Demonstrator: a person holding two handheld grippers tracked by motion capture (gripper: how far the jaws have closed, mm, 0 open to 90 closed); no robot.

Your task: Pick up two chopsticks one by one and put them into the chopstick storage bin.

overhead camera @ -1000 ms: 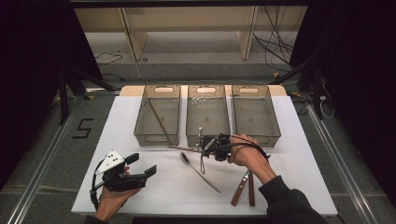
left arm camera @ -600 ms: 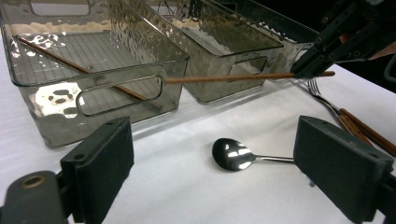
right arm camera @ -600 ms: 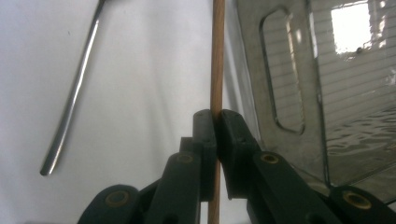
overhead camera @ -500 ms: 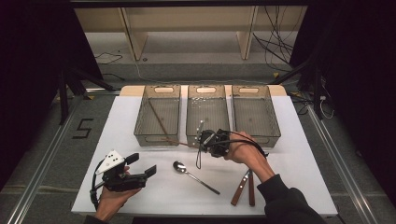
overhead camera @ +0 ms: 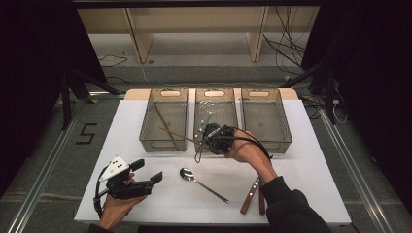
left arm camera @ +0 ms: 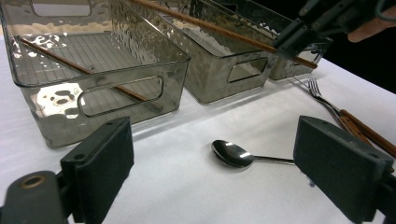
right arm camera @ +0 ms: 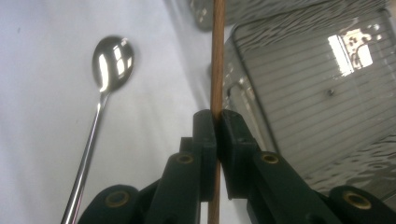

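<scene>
Chopstick (right arm camera: 217, 56) sits pinched between the closed jaws of the right tool (overhead camera: 212, 137), held above the bench (overhead camera: 301, 170) at the front edge of the middle bin (overhead camera: 215, 127), its far end reaching toward the left bin (overhead camera: 163, 121), where another chopstick (overhead camera: 165, 127) lies. Left tool (overhead camera: 145, 175) rests low near the bench's front left with its jaws wide and nothing between them. Spoon (overhead camera: 187, 174) lies between the two tools, and wooden-handled cutlery (overhead camera: 252, 194) lies to the right.
</scene>
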